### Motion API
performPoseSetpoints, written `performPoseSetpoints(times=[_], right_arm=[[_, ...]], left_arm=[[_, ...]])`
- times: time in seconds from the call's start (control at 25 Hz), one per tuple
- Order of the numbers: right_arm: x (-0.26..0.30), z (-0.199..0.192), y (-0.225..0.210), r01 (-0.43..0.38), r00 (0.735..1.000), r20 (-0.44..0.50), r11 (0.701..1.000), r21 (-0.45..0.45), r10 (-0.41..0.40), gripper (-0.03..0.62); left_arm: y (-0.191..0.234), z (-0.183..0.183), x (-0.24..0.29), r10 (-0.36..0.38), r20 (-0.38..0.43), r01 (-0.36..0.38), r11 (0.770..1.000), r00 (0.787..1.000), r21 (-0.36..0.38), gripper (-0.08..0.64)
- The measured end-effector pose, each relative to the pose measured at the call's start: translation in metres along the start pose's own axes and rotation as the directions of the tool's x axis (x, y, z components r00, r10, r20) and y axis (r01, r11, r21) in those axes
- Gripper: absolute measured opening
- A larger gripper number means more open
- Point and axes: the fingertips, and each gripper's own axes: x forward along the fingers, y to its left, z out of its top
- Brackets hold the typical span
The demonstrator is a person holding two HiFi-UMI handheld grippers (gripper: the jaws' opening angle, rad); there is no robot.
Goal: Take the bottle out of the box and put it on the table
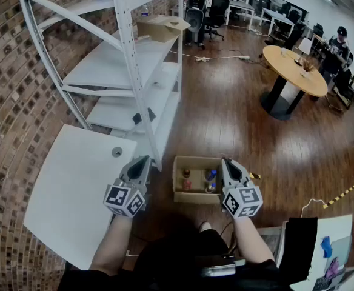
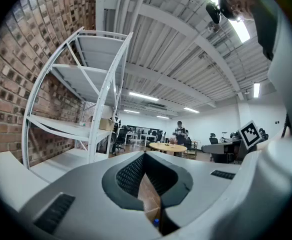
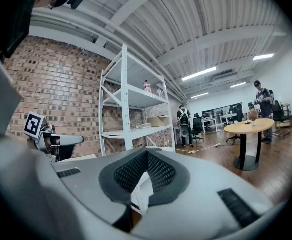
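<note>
An open cardboard box [image 1: 180, 194] stands on the wooden floor in front of me, with several small bottles [image 1: 211, 175] upright inside. My left gripper [image 1: 144, 161] is held level just left of the box, above the floor and beside the white table [image 1: 68, 187]. Its jaws taper to a point, shut and empty [image 2: 145, 155]. My right gripper [image 1: 227, 161] hovers over the box's right edge, also shut with nothing in it [image 3: 146, 154]. A blue bottle cap [image 2: 156, 222] peeks through low down in the left gripper view.
A white metal shelf rack [image 1: 134, 59] stands behind the table against the brick wall, with a cardboard box [image 1: 162, 26] on it. A round wooden table [image 1: 295, 68] and office chairs are far off. A person stands at the back right. Papers lie at the lower right.
</note>
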Motion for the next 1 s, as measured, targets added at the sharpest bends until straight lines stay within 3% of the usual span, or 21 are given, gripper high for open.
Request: performPoseSetpoints(times=[0.24,0.4,1.0], right_arm=[[0.014,0.010,-0.007,-0.033,0.999,0.011,0.999,0.007,0.033,0.005],[0.036,0.016,-0.026,-0.058,0.998,0.026,0.998,0.013,0.057,0.003],[0.108,0.032,-0.147,-0.099,0.995,0.029,0.993,0.061,0.097,0.003]], left_arm=[[-0.001,0.005,0.008,0.019,0.015,-0.019,1.000,1.000,0.014,-0.002],[0.004,0.008,0.024,0.074,0.056,-0.076,0.997,0.996,0.027,-0.002],[-0.018,0.000,0.157,0.117,0.120,-0.122,0.992,0.986,0.035,-0.002]])
